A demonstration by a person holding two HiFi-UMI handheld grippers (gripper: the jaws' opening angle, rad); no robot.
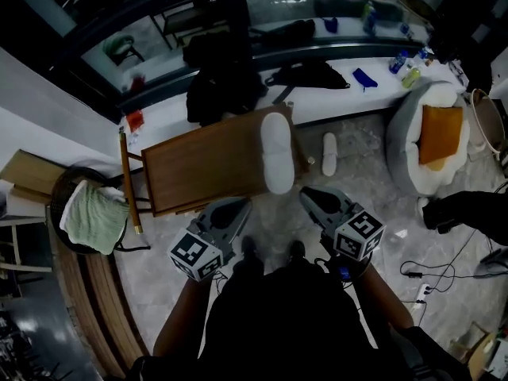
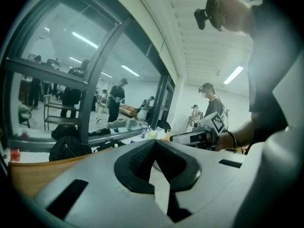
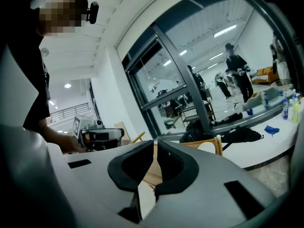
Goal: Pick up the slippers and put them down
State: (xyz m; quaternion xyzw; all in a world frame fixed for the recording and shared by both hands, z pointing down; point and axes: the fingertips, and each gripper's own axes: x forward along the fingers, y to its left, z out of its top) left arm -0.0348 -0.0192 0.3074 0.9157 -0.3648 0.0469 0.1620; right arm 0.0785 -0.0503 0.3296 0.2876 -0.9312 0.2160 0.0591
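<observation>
One white slipper (image 1: 277,153) lies on the right end of a wooden chair seat (image 1: 206,169). A second white slipper (image 1: 329,153) lies on the stone floor just right of it. My left gripper (image 1: 236,206) hangs in front of the seat's near edge, its jaws shut and empty (image 2: 155,142). My right gripper (image 1: 311,194) is level with it, below the floor slipper and apart from it, also shut with nothing between the jaws (image 3: 155,143). Each gripper view shows the other gripper off to the side.
A white ledge (image 1: 349,94) with black bags (image 1: 226,70) and bottles runs behind the chair under a window. A grey armchair with an orange cushion (image 1: 440,133) stands at right. A green towel (image 1: 94,213) lies at left. Cables (image 1: 429,272) trail on the floor at right.
</observation>
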